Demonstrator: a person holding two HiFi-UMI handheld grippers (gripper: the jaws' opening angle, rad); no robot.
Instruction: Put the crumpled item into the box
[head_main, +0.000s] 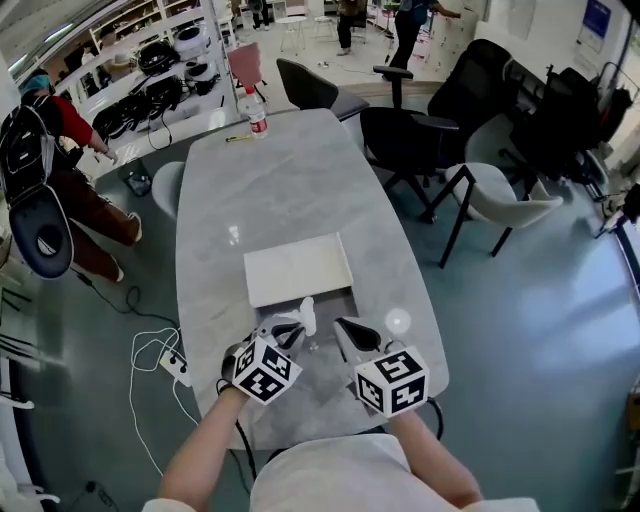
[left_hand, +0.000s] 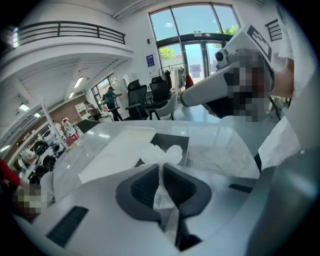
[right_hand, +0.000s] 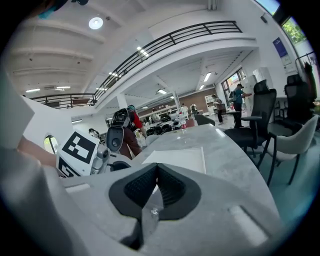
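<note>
The crumpled white item is pinched in my left gripper, whose jaws are shut on it. In the left gripper view the crumpled white item puffs out past the fingertips of the left gripper. It hangs just in front of a shallow dark box, and a flat white lid lies against the box's far side. In the head view the box lies just beyond both grippers, with the lid behind it. My right gripper is close to the right of the left one, shut with nothing between its jaws.
The grey marble table stretches away from me, with a bottle at its far end. Dark office chairs and a pale chair stand along the right side. A person walks at the left, and cables lie on the floor.
</note>
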